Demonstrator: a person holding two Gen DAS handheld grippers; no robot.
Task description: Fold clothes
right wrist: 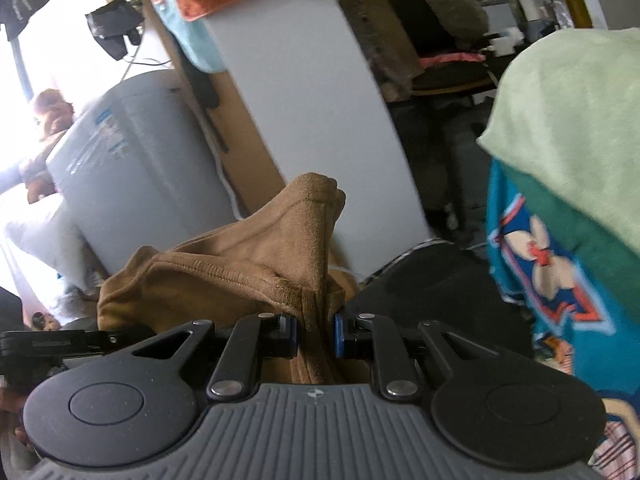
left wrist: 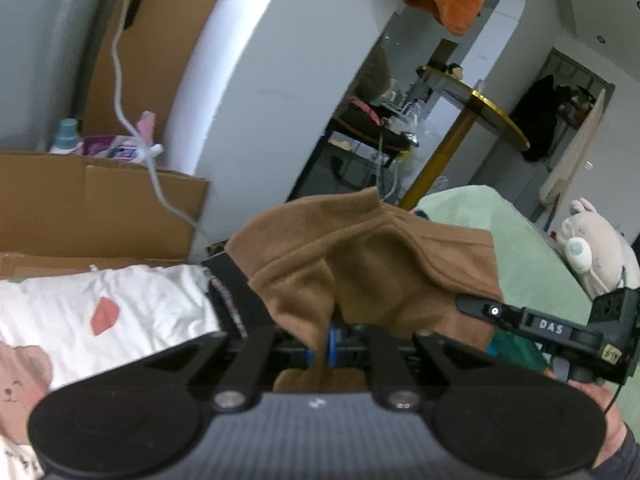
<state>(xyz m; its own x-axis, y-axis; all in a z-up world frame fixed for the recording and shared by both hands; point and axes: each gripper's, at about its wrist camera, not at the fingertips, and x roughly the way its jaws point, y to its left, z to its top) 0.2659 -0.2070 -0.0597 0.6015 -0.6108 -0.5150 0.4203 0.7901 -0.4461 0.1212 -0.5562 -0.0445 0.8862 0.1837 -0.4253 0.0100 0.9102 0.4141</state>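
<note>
A brown garment (left wrist: pixel 360 264) is held up off the bed by both grippers. My left gripper (left wrist: pixel 321 346) is shut on a fold of its soft cloth, the blue pads pinching it. In the right wrist view the same brown garment (right wrist: pixel 256 264) bunches up ahead, showing a stitched hem, and my right gripper (right wrist: pixel 316 334) is shut on a thicker fold of it. The right gripper's black body (left wrist: pixel 560 328) shows at the right of the left wrist view, close beside the garment. The other gripper's black side (right wrist: pixel 60 346) shows at the lower left of the right wrist view.
A white printed sheet (left wrist: pixel 100 312) covers the bed at left, with cardboard boxes (left wrist: pixel 96 204) behind. A pale green blanket (left wrist: pixel 532 248) and a plush toy (left wrist: pixel 596 248) lie at right. A white pillar (left wrist: pixel 280 80), a gold-edged round table (left wrist: pixel 476 104), and a grey appliance (right wrist: pixel 132 168) stand beyond.
</note>
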